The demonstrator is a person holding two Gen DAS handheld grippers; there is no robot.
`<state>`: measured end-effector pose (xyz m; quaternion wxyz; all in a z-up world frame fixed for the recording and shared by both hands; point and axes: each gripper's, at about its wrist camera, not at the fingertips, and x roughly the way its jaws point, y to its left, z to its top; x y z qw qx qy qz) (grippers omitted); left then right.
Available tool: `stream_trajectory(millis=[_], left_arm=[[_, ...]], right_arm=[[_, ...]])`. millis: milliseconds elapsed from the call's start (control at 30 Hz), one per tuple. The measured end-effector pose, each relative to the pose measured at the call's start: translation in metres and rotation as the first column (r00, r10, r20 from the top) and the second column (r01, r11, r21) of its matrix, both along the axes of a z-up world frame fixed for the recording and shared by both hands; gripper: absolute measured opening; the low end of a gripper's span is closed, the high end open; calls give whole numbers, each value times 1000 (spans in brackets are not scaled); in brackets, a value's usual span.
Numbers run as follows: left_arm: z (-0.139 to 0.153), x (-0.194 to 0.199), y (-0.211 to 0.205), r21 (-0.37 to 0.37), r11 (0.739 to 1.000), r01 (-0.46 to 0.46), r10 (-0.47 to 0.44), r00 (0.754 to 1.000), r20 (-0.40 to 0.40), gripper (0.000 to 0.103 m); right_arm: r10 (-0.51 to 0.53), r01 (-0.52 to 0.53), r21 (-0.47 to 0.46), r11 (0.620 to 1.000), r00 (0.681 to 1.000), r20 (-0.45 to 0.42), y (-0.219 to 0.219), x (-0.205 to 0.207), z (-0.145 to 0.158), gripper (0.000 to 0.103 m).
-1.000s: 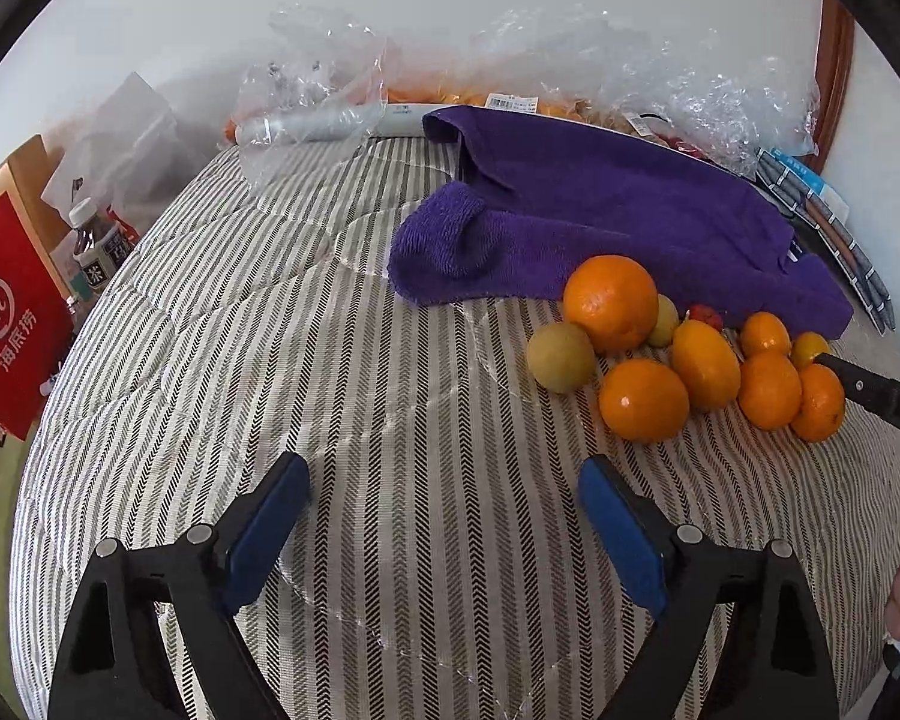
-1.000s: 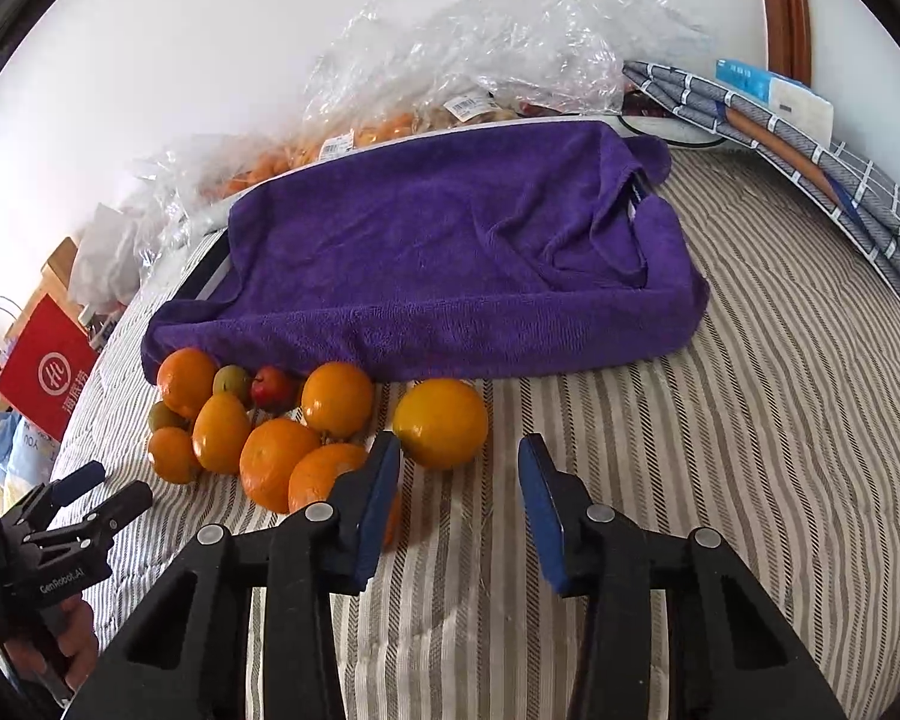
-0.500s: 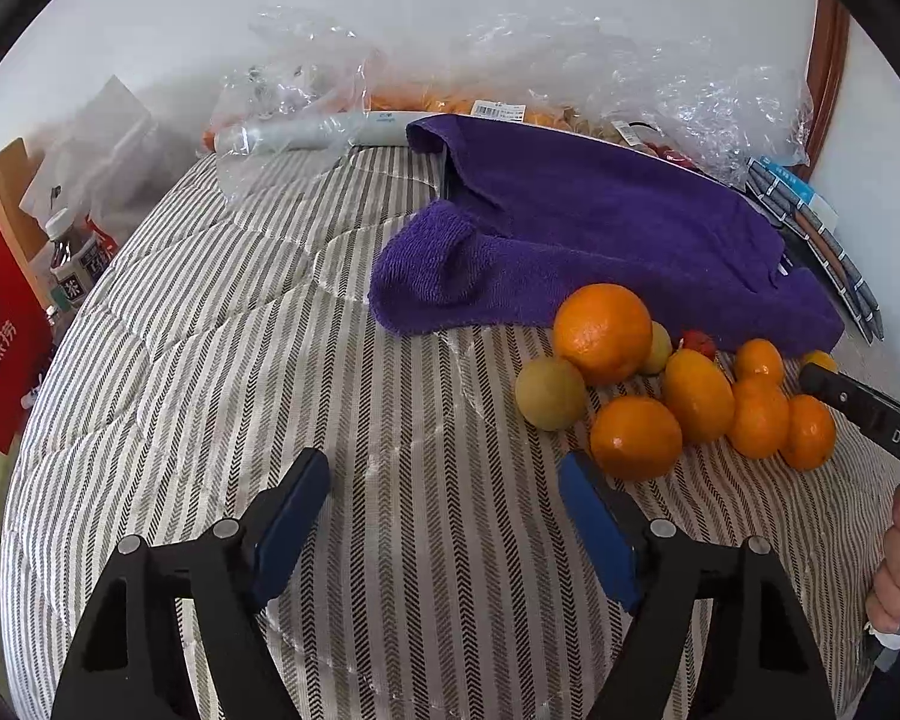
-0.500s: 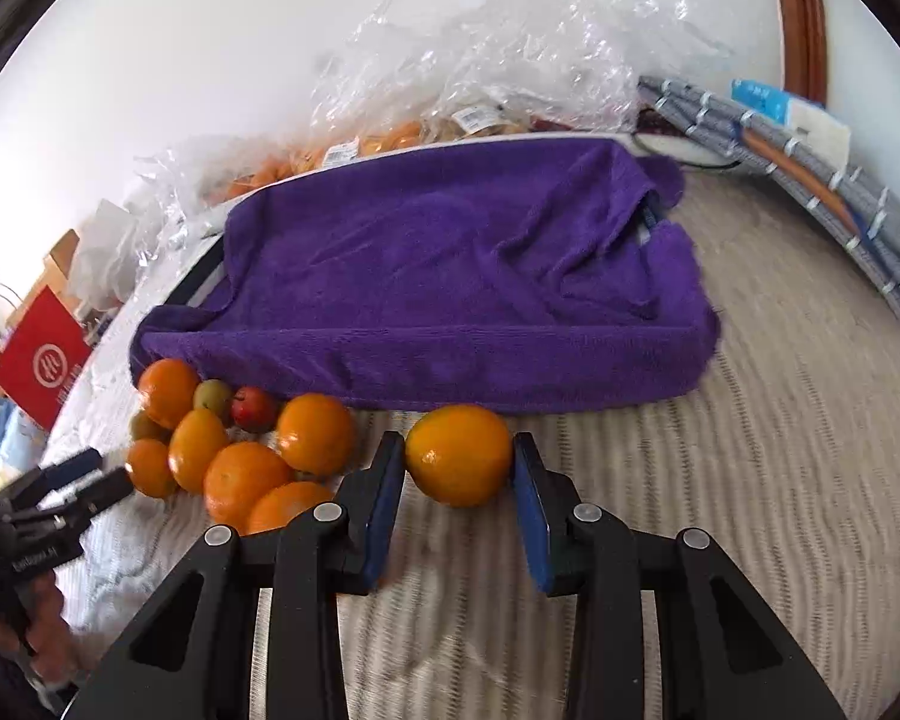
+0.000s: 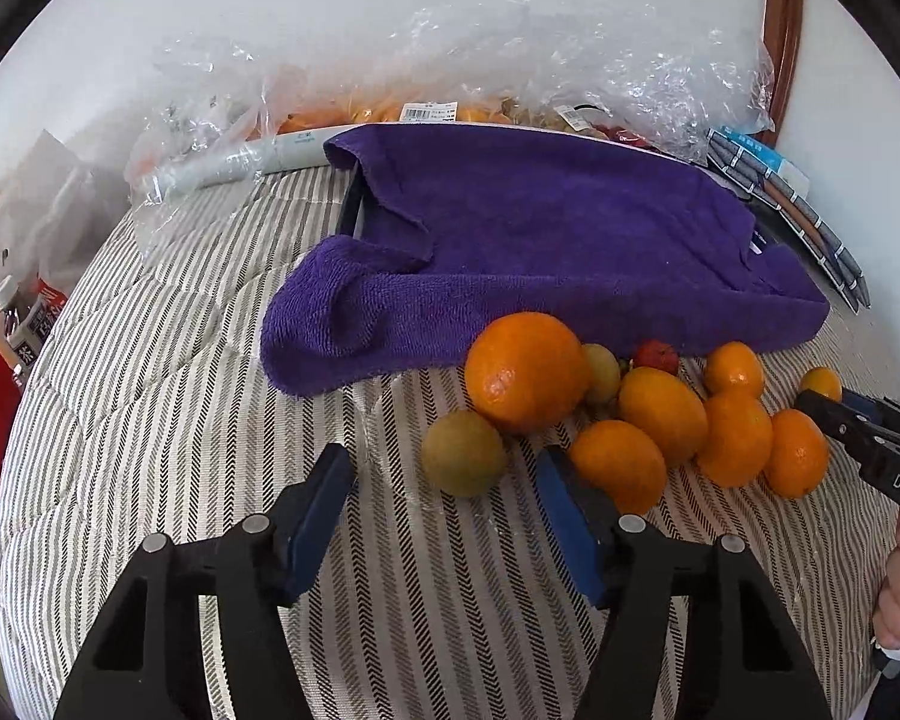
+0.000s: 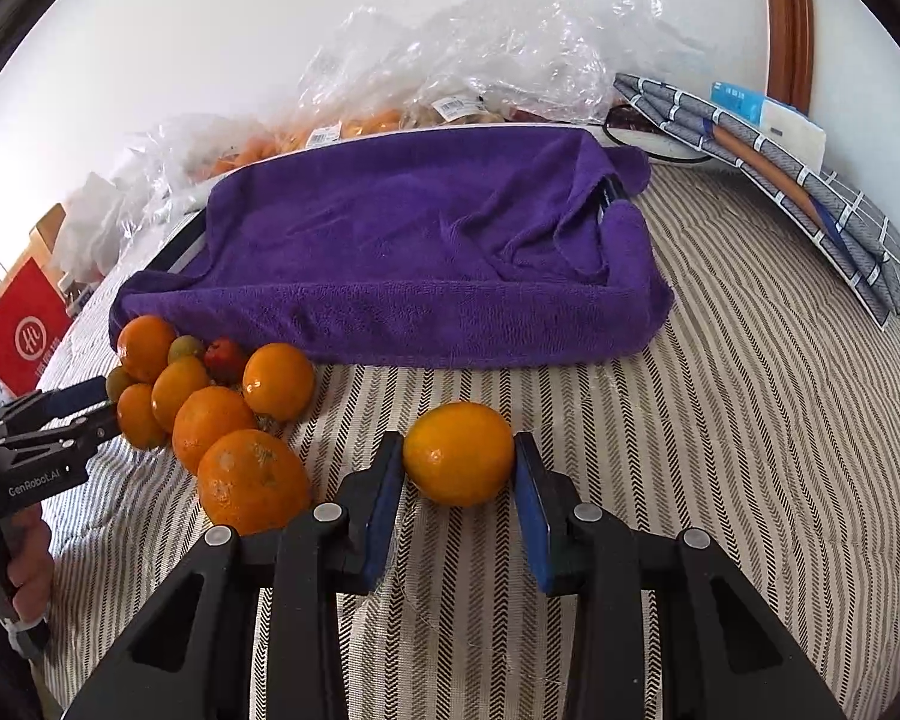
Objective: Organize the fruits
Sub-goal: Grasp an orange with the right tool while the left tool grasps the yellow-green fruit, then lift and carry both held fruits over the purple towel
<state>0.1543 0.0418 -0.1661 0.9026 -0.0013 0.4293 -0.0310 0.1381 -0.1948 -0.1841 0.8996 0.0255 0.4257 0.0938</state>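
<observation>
A smooth round orange fruit (image 6: 459,461) is clamped between the blue pads of the right gripper (image 6: 457,495), on the striped herringbone quilted cover (image 6: 720,420) and set apart from the rest of the fruit. Just to its left a speckled orange (image 6: 252,480) is seen against the gripper's left finger, and beyond it the pile of oranges and tangerines (image 6: 210,396) is gathered against the front edge of the purple terry towel (image 6: 414,246), with a small red fruit (image 6: 225,357) and a small green one (image 6: 185,348) tucked in among them.

The jaws of the left gripper (image 5: 444,495) are closing, still apart, with a dull yellow-green round fruit (image 5: 463,451) just ahead between their tips and not touched by the pads. An orange (image 5: 618,463) lies right beside the right-hand pad, and the large orange (image 5: 527,371) sits just behind the green fruit.

Crumpled clear plastic bags (image 5: 570,66) are piled against the wall behind the towel, folded grey checked cloths (image 6: 810,210) lie at the right, and a red paper bag (image 6: 24,330) stands at the left.
</observation>
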Motion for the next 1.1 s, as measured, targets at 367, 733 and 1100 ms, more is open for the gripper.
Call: stream_trajectory(millis=[367,733,1100], left_arm=[[1,0,10,-92,996,10,-8,1000,12,47],[5,-11,16,-200,979,36,-24,998,63,26],[21,-29,15,-201,979,32,3,985,172,26]], right_arm=[[16,-15,37,999,1000,-3,-3,0,-1,40],[12,-14,66,998,1000,27,-9,-4,2,35],[-30,19,124,992,995,93,-24,-16,12,35]])
